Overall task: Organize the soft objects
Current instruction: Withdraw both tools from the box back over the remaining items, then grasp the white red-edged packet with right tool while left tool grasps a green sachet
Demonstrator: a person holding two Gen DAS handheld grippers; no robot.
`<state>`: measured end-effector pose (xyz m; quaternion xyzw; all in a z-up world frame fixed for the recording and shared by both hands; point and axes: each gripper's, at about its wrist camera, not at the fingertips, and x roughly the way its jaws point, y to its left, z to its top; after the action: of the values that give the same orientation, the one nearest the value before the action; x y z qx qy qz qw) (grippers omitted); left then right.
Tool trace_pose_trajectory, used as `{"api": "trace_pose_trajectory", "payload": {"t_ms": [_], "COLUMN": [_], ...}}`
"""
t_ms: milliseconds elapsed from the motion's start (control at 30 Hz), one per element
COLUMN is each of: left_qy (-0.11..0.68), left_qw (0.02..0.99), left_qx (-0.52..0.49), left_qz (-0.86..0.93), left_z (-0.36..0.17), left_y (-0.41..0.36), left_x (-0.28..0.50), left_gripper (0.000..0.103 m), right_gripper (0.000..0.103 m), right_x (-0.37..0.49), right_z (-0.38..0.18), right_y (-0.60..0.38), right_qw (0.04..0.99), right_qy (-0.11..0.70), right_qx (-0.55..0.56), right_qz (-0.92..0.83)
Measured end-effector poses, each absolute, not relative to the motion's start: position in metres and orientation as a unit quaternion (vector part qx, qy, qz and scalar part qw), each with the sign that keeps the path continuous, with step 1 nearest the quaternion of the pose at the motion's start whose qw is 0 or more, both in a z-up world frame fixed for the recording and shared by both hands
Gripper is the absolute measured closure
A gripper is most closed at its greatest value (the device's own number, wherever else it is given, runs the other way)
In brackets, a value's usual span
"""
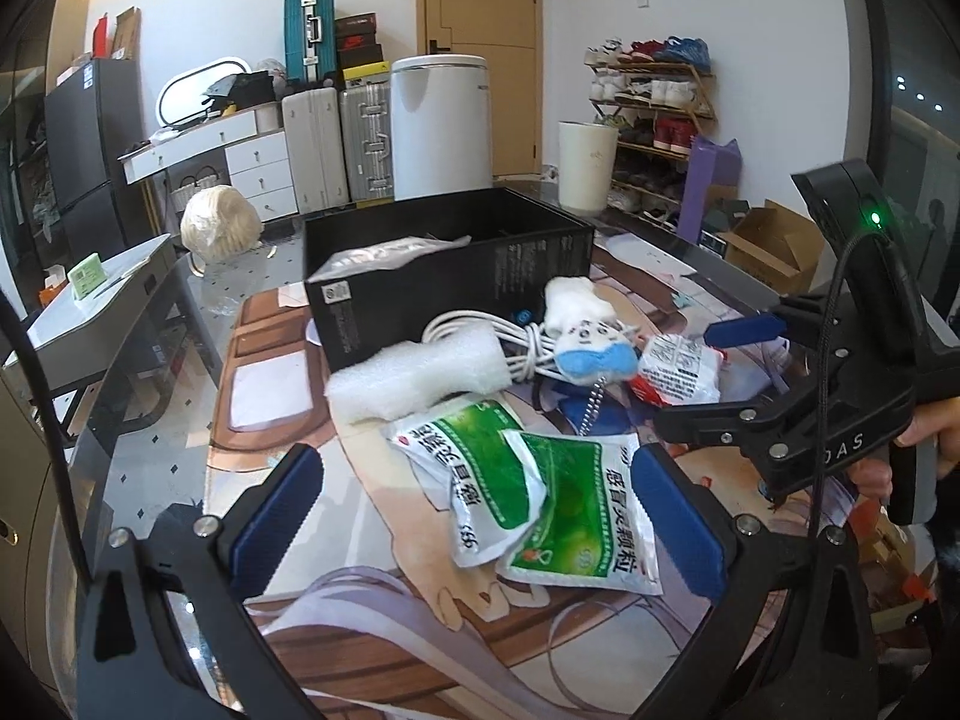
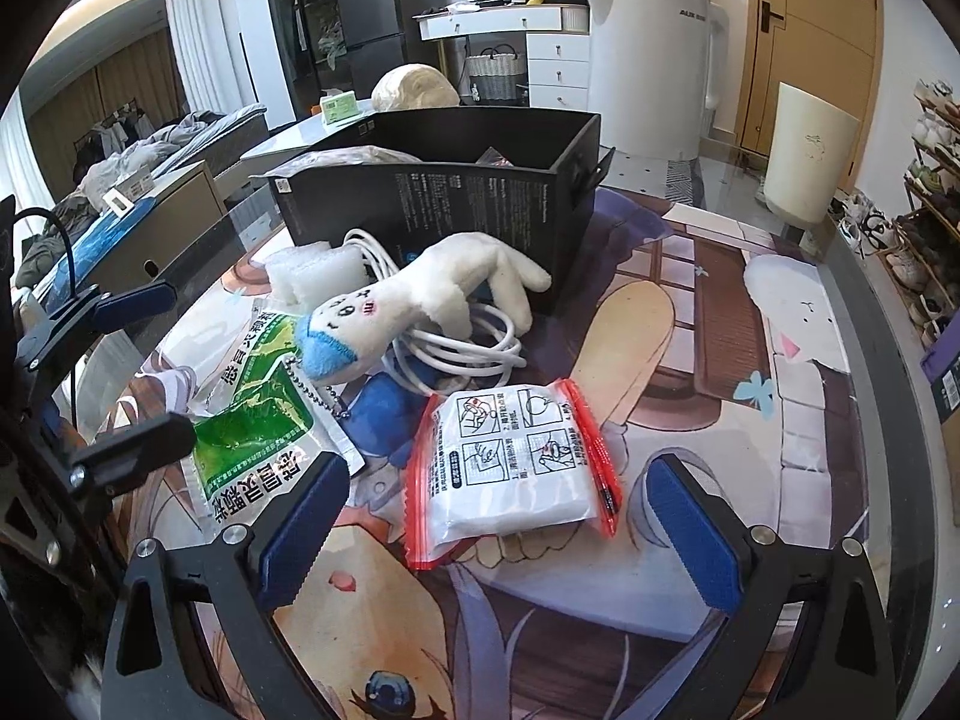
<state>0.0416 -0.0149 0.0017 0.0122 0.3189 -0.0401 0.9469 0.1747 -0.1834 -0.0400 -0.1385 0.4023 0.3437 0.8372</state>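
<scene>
Left wrist view shows the job barely begun: the black box (image 1: 444, 276), my landmark here, stands open on the printed mat (image 1: 384, 600), and only a clear plastic bag (image 1: 384, 255) and perhaps a small packet seem to lie inside it. Everything else is heaped just in front of the box: a white foam piece (image 1: 414, 381), a coiled white cable (image 1: 480, 330) touching the box's front wall, a plush toy (image 1: 585, 330) draped over that cable, two green sachets (image 1: 522, 492) nearer the camera than the foam, and a red-edged zip bag (image 2: 510, 474) on the right side of the pile, furthest from the box. So most of the sorting is left, I judge.

The left gripper (image 1: 480, 528) has its blue pads spread wide, one to each side of the green sachets; whether they brush the packets I cannot tell, and nothing is pinched. The right gripper (image 2: 498, 540) is likewise wide apart, its pads flanking the zip bag without closing on it. Both look poised to take a first item each, the sachets and the zip bag being nearest
</scene>
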Motion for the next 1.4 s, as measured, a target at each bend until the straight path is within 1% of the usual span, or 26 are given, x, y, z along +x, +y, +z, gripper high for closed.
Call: {"api": "trace_pose_trajectory", "payload": {"t_ms": [100,267,333,467,700,767,833,967,1133,1200,1300,1400], "left_qy": [0.324,0.33,0.333,0.338,0.352,0.357,0.362,0.367,0.366,0.367,0.365,0.364], "left_qw": [0.944,0.941,0.939,0.936,0.928,0.925,0.922,0.919,0.918,0.917,0.917,0.917], "left_qx": [0.015,0.031,0.036,0.054,0.087,0.094,0.102,0.108,0.103,0.097,0.098,0.101], "left_qz": [-0.052,-0.071,-0.075,-0.084,-0.089,-0.088,-0.092,-0.098,-0.115,-0.12,-0.126,-0.128], "left_z": [0.0,-0.003,-0.005,-0.007,-0.011,-0.013,-0.015,-0.017,-0.017,-0.017,-0.017,-0.016], "left_y": [-0.019,-0.029,-0.031,-0.04,-0.052,-0.055,-0.057,-0.059,-0.059,-0.058,-0.058,-0.059], "left_x": [0.041,0.039,0.038,0.038,0.042,0.043,0.044,0.045,0.043,0.042,0.041,0.039], "left_gripper": [0.0,0.0,0.0,0.0,0.001,0.004,0.013,0.021,0.038,0.041,0.049,0.052], "right_gripper": [0.006,0.019,0.02,0.025,0.027,0.027,0.027,0.027,0.027,0.027,0.027,0.027], "right_x": [0.174,0.172,0.171,0.169,0.166,0.166,0.167,0.167,0.166,0.166,0.166,0.166], "right_z": [-0.041,-0.044,-0.044,-0.044,-0.044,-0.044,-0.044,-0.044,-0.044,-0.045,-0.045,-0.045], "right_y": [-0.182,-0.18,-0.18,-0.179,-0.18,-0.18,-0.181,-0.181,-0.181,-0.181,-0.181,-0.181], "right_qw": [0.835,0.83,0.83,0.83,0.83,0.829,0.829,0.829,0.829,0.829,0.829,0.829], "right_qy": [0.403,0.407,0.405,0.402,0.4,0.4,0.4,0.4,0.4,0.4,0.4,0.4], "right_qx": [-0.143,-0.152,-0.157,-0.165,-0.171,-0.171,-0.171,-0.171,-0.171,-0.171,-0.171,-0.171], "right_qz": [0.347,0.349,0.349,0.35,0.35,0.351,0.351,0.351,0.351,0.352,0.352,0.352]}}
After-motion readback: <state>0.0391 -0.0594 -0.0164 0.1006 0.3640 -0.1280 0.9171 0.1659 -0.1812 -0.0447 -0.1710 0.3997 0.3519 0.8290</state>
